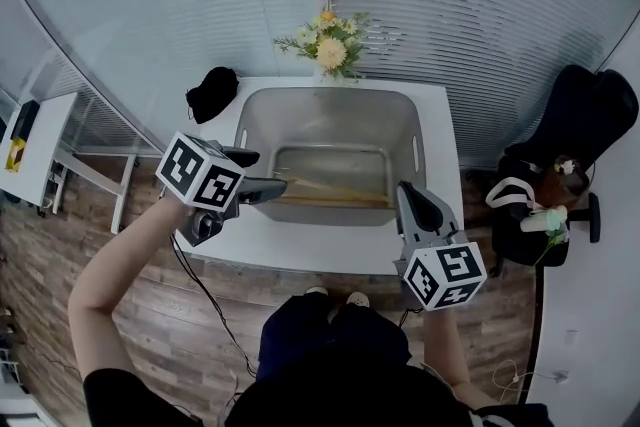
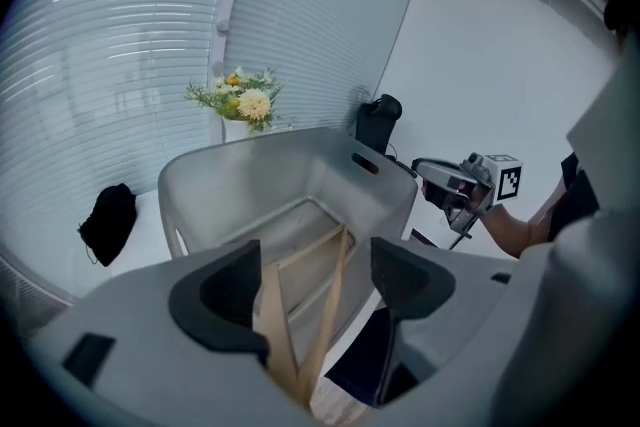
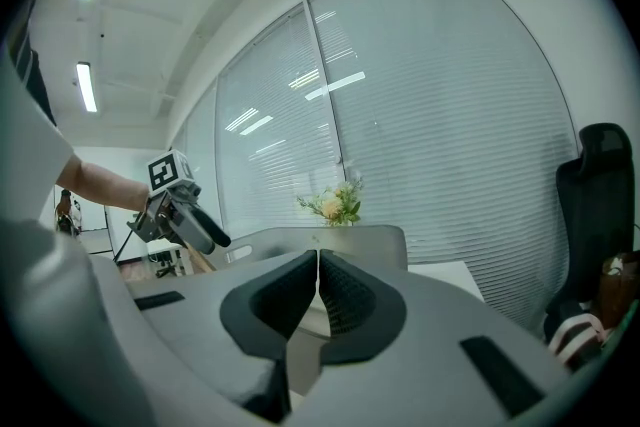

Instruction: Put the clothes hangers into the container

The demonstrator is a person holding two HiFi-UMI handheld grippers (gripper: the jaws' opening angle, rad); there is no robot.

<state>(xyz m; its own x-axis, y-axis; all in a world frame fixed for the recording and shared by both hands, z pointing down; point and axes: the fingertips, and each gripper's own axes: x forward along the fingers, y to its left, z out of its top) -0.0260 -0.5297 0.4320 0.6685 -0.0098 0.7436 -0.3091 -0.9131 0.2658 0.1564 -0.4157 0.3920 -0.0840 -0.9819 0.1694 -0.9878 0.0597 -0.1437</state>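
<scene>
The wooden hanger (image 2: pixel 300 305) is lying slanted inside the grey container (image 1: pixel 400 115) on the white tabletop (image 1: pixel 330 250), its near end poking loose between the wide-spread jaws of your left tool (image 2: pixel 318 265), so you are seemingly finishing this drop, while your right tool (image 3: pixel 318 290) is hovering nearby, closed on nothing.

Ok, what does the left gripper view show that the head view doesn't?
Left gripper view only: the left claw seen from within, its pads apart, with the hanger between them, clear of the right pad, and its far end down in the bin. Head view only: the floor, the chair and the person's shoes. Both: bin, hanger, flowers, black cloth, right claw.
</scene>
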